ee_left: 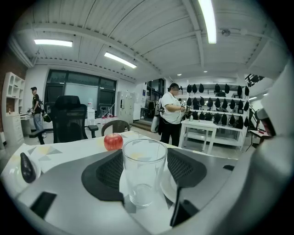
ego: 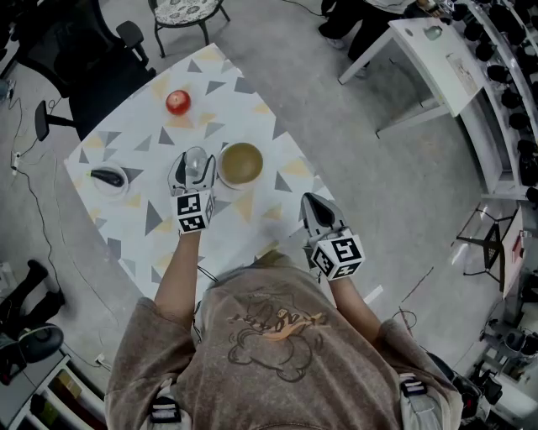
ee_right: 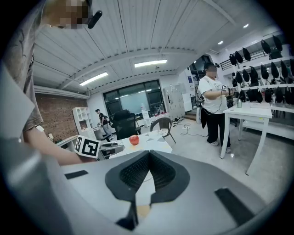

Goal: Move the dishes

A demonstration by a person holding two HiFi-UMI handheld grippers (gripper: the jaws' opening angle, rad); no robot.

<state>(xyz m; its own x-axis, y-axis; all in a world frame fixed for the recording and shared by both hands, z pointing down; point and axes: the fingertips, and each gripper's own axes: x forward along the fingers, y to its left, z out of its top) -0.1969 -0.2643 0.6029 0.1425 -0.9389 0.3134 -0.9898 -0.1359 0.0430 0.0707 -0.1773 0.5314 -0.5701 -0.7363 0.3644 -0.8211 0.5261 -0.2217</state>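
A clear drinking glass point(ego: 196, 163) stands between the jaws of my left gripper point(ego: 194, 168) at the middle of the patterned table point(ego: 160, 227). In the left gripper view the glass point(ee_left: 143, 172) fills the gap, with both dark pads against its sides. An olive-brown bowl point(ego: 241, 163) sits just right of it, and its pale rim point(ee_left: 167, 182) shows behind the glass. A small white dish point(ego: 109, 179) holding a dark object lies to the left. My right gripper point(ego: 317, 212) hovers over the table's near right edge with its jaws together and nothing in them point(ee_right: 149, 154).
A red apple point(ego: 177, 102) rests on the far part of the table. A black office chair point(ego: 76, 59) and a round stool point(ego: 185, 13) stand beyond it. A white desk point(ego: 433, 50) is at the far right, with a person point(ee_left: 172, 114) beside it.
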